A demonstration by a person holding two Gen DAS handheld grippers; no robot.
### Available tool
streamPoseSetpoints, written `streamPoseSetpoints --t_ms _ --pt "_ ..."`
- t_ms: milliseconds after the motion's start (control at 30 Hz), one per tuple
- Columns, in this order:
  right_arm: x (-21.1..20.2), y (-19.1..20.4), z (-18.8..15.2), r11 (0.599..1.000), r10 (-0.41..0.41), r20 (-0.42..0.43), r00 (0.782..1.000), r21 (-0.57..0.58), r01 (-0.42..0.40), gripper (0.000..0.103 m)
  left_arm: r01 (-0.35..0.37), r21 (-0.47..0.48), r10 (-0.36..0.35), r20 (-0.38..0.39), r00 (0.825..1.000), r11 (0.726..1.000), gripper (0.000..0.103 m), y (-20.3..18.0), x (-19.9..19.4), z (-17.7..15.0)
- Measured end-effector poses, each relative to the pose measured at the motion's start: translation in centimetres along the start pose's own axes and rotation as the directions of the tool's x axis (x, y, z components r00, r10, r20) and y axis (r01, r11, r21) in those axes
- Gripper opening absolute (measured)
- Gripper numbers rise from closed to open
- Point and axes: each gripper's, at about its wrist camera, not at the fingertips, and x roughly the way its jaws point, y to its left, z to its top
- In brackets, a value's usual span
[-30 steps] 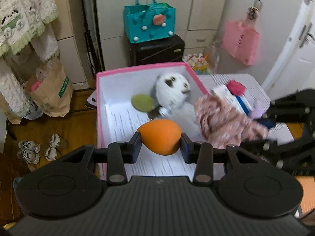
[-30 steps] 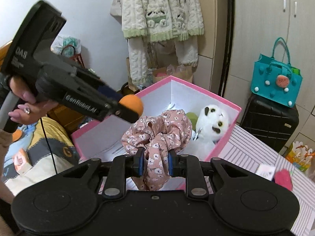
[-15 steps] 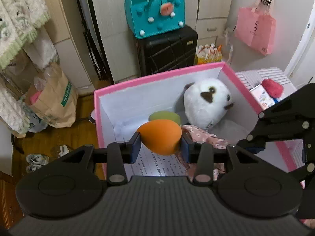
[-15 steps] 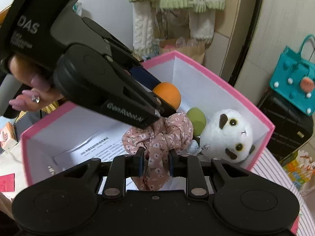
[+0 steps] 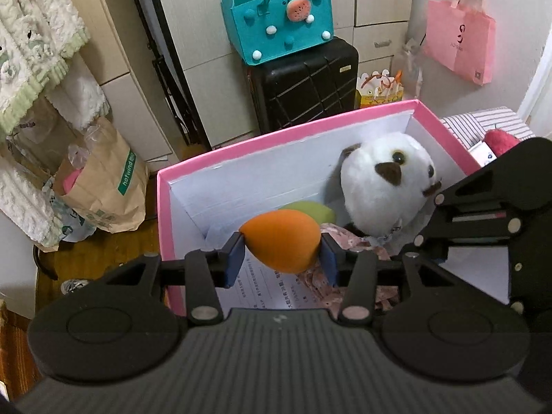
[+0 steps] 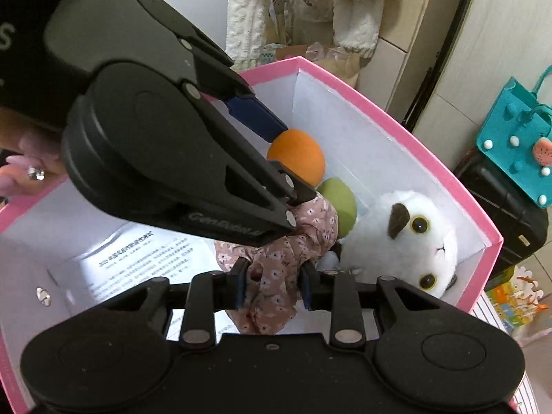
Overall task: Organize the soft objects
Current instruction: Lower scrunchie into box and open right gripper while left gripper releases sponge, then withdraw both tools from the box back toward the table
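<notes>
My left gripper [image 5: 280, 254] is shut on an orange sponge egg [image 5: 281, 245] and holds it inside the pink box [image 5: 241, 146], above a green sponge egg [image 5: 310, 211]. My right gripper [image 6: 272, 288] is shut on a pink floral scrunchie [image 6: 276, 269], low inside the same box [image 6: 396, 117]. A white plush toy [image 5: 386, 189] lies in the box's far right corner; it also shows in the right wrist view [image 6: 407, 241]. The left gripper [image 6: 276, 158] with the orange egg [image 6: 296, 158] sits just above the scrunchie and the green egg [image 6: 339, 203].
A printed paper sheet [image 6: 138, 258] lines the box floor. Behind the box stand a black suitcase [image 5: 303, 86] with a teal felt bag [image 5: 279, 17] on top, a brown paper bag [image 5: 103, 186] and a hanging pink bag [image 5: 459, 45]. A red soft item [image 5: 500, 138] lies on striped cloth at right.
Both grippers have moved from above the box's near side down into it. The scrunchie now hangs low beside the plush toy, and the orange egg is over the green egg.
</notes>
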Motion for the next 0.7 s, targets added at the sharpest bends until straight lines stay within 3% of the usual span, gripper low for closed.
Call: streamPoseSetpoints --t_ms 100,167,467,700 --pt "-0.2 0.0 0.1 1.000 -0.011 0.006 1.000 0.001 0.011 0.052 -0.001 -0.006 0.001 0.005 1.000 1.000 0.049 0.0 0.0 0.0" --pt "-0.3 0.1 0.2 1.000 -0.030 0.018 0.999 0.003 0.030 0.062 -0.006 -0.014 0.006 0.016 1.000 1.000 0.056 0.1 0.0 -0.1" --pt "-3.8 0.1 -1.4 0.996 -0.021 0.110 0.994 0.084 0.011 0.062 0.000 -0.051 0.004 0.074 0.997 0.999 0.060 0.4 -2.0 -0.2" --pt "-7.6 0.7 -3.1 0.991 -0.018 0.155 0.988 0.133 -0.003 0.062 0.010 -0.045 -0.004 0.123 0.992 0.999 0.062 0.2 -6.0 -0.6"
